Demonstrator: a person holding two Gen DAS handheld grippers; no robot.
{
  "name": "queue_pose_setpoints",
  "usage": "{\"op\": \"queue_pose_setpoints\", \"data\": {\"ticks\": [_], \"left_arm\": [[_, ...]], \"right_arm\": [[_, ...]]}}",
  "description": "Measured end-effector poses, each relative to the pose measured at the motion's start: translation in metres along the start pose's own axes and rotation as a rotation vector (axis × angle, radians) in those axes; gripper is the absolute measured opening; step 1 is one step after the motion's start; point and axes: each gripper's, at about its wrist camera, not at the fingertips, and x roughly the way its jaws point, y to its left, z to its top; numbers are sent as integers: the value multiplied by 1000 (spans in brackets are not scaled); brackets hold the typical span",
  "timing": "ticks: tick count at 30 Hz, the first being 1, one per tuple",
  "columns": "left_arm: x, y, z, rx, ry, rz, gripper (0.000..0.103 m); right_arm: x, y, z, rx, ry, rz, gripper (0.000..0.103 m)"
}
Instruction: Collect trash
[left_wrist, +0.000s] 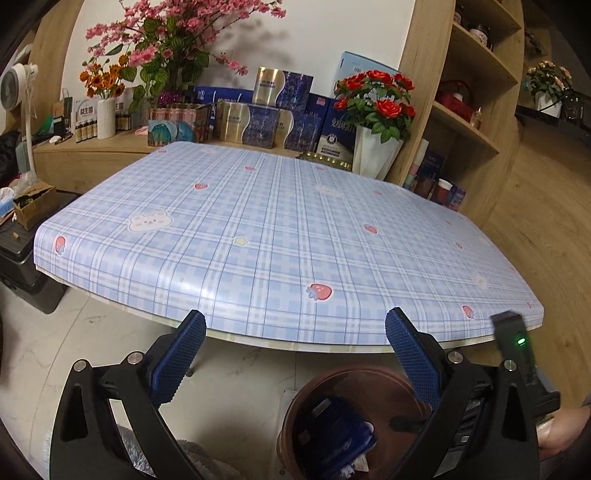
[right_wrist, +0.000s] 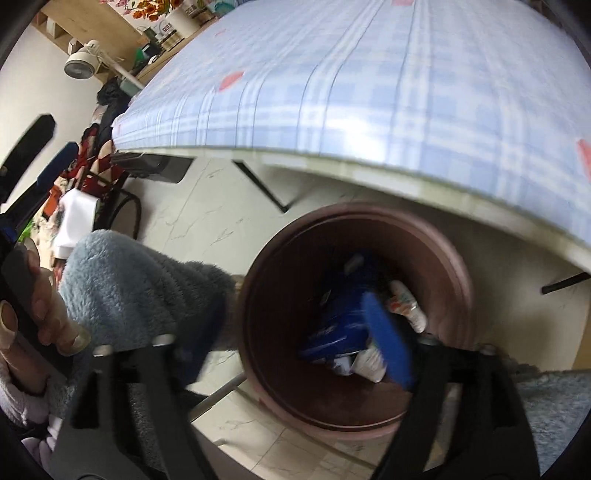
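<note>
A round brown trash bin (right_wrist: 266, 325) stands on the floor by the table's near edge; it also shows in the left wrist view (left_wrist: 369, 384). Inside lie a blue package (right_wrist: 340, 328) and white crumpled wrappers (right_wrist: 406, 302); the blue package shows in the left wrist view too (left_wrist: 332, 432). My right gripper (right_wrist: 291, 339) is open and empty, just above the bin's mouth. My left gripper (left_wrist: 295, 328) is open and empty, held in front of the table edge, above the floor and the bin.
The table with the blue plaid cloth (left_wrist: 258, 229) fills the middle. Behind it stand gift boxes (left_wrist: 266, 122), a white vase of red roses (left_wrist: 376, 147) and wooden shelves (left_wrist: 476, 96). A fan (left_wrist: 18, 92) and a cardboard box (left_wrist: 35, 203) are at the left. A grey fleece sleeve (right_wrist: 129, 288) is beside the bin.
</note>
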Motion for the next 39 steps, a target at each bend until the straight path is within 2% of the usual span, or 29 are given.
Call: {"op": "queue_pose_setpoints", "data": {"ticks": [1, 7, 12, 17, 27, 32, 36, 39], "left_arm": [[1, 0, 1, 0, 2, 0, 95], [2, -9, 5, 24, 14, 0, 95], [-5, -23, 20, 70, -2, 2, 95], [-16, -42, 53, 130, -35, -4, 96], [-60, -99, 138, 270, -186, 27, 97], [-79, -117, 160, 290, -232, 20, 97], [-86, -125, 169, 283, -239, -15, 97], [-92, -131, 170, 290, -255, -13, 97]], "right_arm": [[-3, -1, 2, -6, -14, -13, 93], [-36, 2, 11, -36, -106, -128, 97], [-82, 5, 22, -58, -244, -203, 97], [-144, 3, 39, -55, -401, -266, 97], [-260, 8, 67, -61, -660, -372, 97], [-298, 11, 67, -61, -741, -392, 97], [-313, 16, 62, -71, -776, -414, 97], [-320, 18, 59, -71, -801, -431, 97]]}}
